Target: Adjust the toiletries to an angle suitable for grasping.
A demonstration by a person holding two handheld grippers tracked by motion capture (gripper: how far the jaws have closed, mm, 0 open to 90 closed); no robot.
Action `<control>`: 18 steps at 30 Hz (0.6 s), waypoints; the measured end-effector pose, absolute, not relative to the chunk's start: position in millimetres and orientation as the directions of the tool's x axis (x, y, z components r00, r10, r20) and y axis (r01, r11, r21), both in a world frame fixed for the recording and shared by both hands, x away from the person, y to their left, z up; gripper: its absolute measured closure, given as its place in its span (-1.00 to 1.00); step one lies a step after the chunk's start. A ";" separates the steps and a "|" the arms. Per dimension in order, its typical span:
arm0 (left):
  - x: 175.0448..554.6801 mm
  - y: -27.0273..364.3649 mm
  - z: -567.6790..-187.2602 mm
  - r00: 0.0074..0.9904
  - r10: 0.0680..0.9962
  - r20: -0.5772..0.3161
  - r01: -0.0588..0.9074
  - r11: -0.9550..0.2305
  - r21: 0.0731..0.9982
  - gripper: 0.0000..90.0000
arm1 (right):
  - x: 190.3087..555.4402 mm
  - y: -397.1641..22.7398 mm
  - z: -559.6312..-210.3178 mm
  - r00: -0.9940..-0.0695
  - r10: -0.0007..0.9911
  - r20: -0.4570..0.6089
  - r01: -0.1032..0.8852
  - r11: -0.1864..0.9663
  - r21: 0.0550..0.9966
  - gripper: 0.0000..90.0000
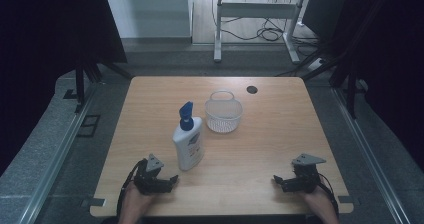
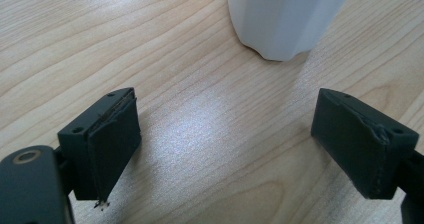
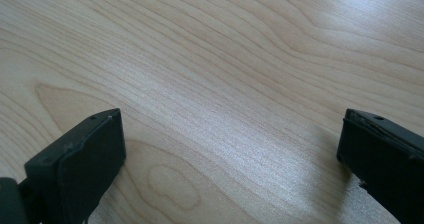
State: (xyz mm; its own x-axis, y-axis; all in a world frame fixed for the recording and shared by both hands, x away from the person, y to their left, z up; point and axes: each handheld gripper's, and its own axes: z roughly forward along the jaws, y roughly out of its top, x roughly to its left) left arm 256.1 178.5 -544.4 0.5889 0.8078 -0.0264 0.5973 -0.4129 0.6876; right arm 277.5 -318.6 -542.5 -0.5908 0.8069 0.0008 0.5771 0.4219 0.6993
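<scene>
Nothing is held yet — this looks like the very start of the job. The left gripper rests low on the wooden table, near the front edge, with its jaws spread wide and nothing between them. The right gripper sits well apart on the other side, jaws wide too, with bare wood in front of it.

The thing nearest the left gripper is the white pump bottle. It stands upright just beside that gripper, a little toward the middle of the table. Behind it, close by, sits a small clear basket.

In the left gripper view the bottle's bottom shows just ahead and a bit to one side, not between the jaws. So the next move, I think, is to slide the left gripper forward and turn it until the bottle stands between the two pads, then squeeze low on the body.

The bottle is smooth white plastic, tall and flat-sided, with soft ridges near the base and a blue pump on top — it may be slippery and tip if pushed high up. The basket is round see-through plastic with tiny holes and a thin hoop handle. The table is pale wood with wavy grain and a slight shine. The jaw pads are flat black blocks, a bit worn at the edges.
</scene>
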 end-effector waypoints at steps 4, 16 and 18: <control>256.1 178.4 -544.4 0.589 0.808 -0.026 0.597 -0.413 0.688 -0.74 | 277.6 -318.6 -542.5 -0.591 0.807 0.002 0.577 0.422 0.699 -1.00; 256.9 177.5 -544.6 0.581 0.814 -0.030 0.601 -0.404 0.690 -0.74 | 277.6 -318.6 -542.5 -0.591 0.806 0.002 0.577 0.421 0.700 -1.00; 256.9 177.5 -544.5 0.580 0.814 -0.030 0.601 -0.404 0.690 -0.74 | 277.6 -318.6 -542.5 -0.591 0.807 0.001 0.577 0.421 0.699 -1.00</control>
